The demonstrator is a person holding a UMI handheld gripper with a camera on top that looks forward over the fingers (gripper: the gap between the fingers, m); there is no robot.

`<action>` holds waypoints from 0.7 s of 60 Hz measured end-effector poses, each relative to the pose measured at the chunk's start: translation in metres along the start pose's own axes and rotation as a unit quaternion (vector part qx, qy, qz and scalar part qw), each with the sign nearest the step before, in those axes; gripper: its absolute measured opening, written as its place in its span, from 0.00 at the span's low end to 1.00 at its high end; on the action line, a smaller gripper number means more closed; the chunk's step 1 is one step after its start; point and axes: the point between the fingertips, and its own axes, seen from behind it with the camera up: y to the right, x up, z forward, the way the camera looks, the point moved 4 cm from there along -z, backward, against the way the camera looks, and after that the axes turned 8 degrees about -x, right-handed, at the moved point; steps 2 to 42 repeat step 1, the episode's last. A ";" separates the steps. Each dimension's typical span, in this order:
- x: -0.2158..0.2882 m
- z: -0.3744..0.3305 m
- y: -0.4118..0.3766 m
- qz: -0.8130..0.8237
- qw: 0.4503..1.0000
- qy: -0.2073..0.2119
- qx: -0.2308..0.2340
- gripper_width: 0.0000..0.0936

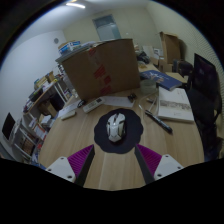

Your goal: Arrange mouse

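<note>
Holding my tongs [112, 168] wide apart, gripping nothing, I see the white mouse [116, 126] at frame centre on a dark round mat [104, 140] on the tabletop [70, 140], long axis pointing away from me. Red cardboard box [102, 67] markings are unreadable.

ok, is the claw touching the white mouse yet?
Apart. Gripper view: the open claw sits short of the white computer mouse on its dark round mat, with bare wooden table between.

No legible text anywhere; only small red printed marks on the large brown cardboard box [101, 67], too small to make out.
</note>
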 end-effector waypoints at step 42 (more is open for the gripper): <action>-0.002 -0.005 0.001 0.002 1.000 0.001 0.000 0.90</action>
